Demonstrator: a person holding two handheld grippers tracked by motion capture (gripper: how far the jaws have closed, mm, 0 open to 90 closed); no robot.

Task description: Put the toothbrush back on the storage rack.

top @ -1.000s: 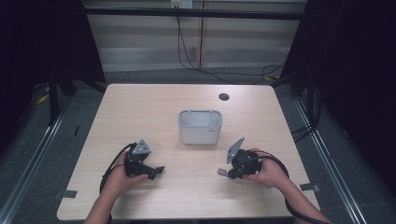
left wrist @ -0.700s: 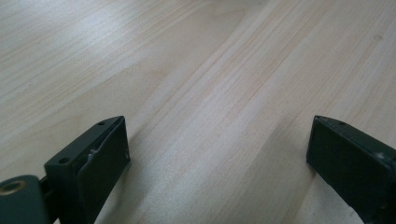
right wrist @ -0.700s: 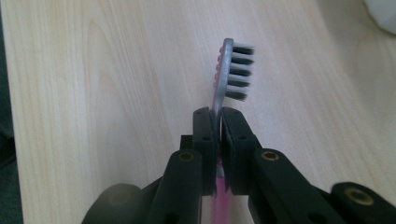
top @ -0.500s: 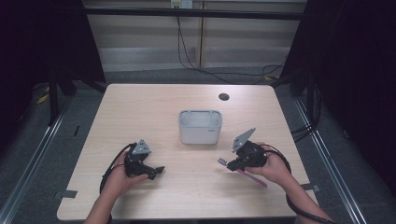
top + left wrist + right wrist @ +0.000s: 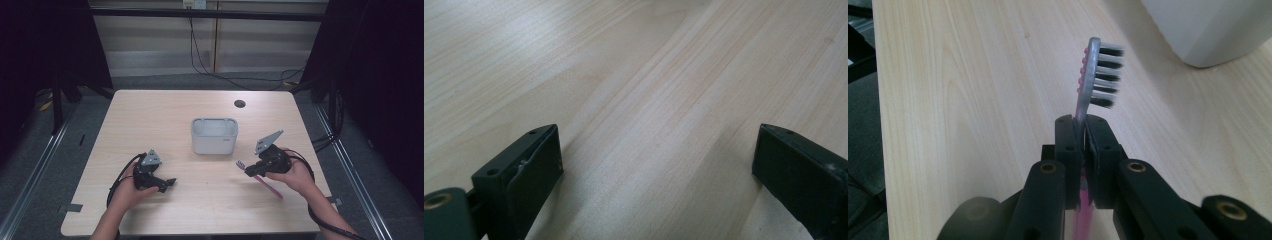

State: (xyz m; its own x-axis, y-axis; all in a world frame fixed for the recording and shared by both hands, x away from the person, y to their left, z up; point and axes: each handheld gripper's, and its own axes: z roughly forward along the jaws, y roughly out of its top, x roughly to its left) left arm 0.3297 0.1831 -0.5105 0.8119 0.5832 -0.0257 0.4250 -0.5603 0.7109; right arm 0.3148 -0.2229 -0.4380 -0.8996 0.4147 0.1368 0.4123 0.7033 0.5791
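On the pale wooden table (image 5: 165,115), the left hand-held gripper (image 5: 167,183) rests near the front edge, jaws apart and empty. To its right, the right hand-held gripper (image 5: 1083,132) is clamped on a pink toothbrush (image 5: 1095,70) with dark bristles, held off the table. Keep the grip firm and the head forward for the grey caddy (image 5: 214,135) beyond.
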